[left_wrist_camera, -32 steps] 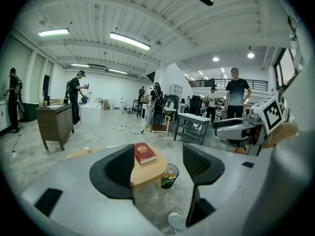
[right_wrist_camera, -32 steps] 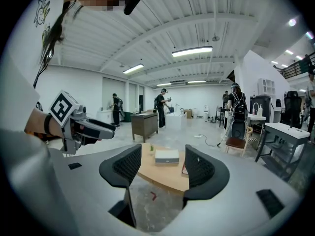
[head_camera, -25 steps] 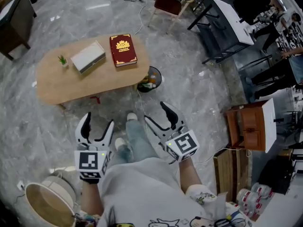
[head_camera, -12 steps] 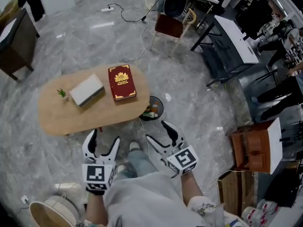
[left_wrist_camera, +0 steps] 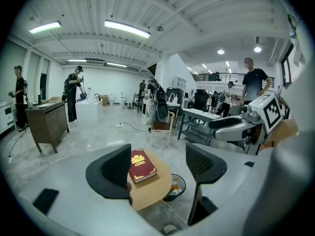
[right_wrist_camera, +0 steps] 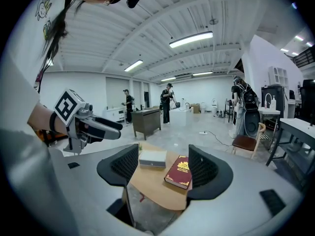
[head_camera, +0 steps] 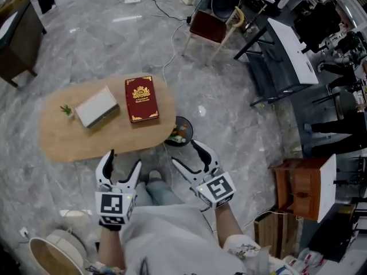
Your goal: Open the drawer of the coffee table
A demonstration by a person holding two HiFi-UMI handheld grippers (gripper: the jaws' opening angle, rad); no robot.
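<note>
Left gripper (head_camera: 123, 160) and right gripper (head_camera: 186, 152), both with jaws spread wide and nothing between them; each gripper view shows only distant floor and furniture through the gap. They are held level with one another, close to the person's body and well apart from any furniture. The person's shoe (head_camera: 153, 177) shows between them, just short of the near edge of the coffee table (head_camera: 103, 135).

The table is an oval wooden top that carries a red book (head_camera: 141, 98), a pale box (head_camera: 96, 107) and a small plant (head_camera: 67, 110). A dark bin (head_camera: 180, 132) stands on the floor at its right end.

No drawer front or handle can be made out in any view; only the top and its near rim are visible.

Step in hand, by judgement: the approach, with no contact made yet. The next move calls for getting low enough to find the drawer under the top, then closing one gripper on its pull.
</note>
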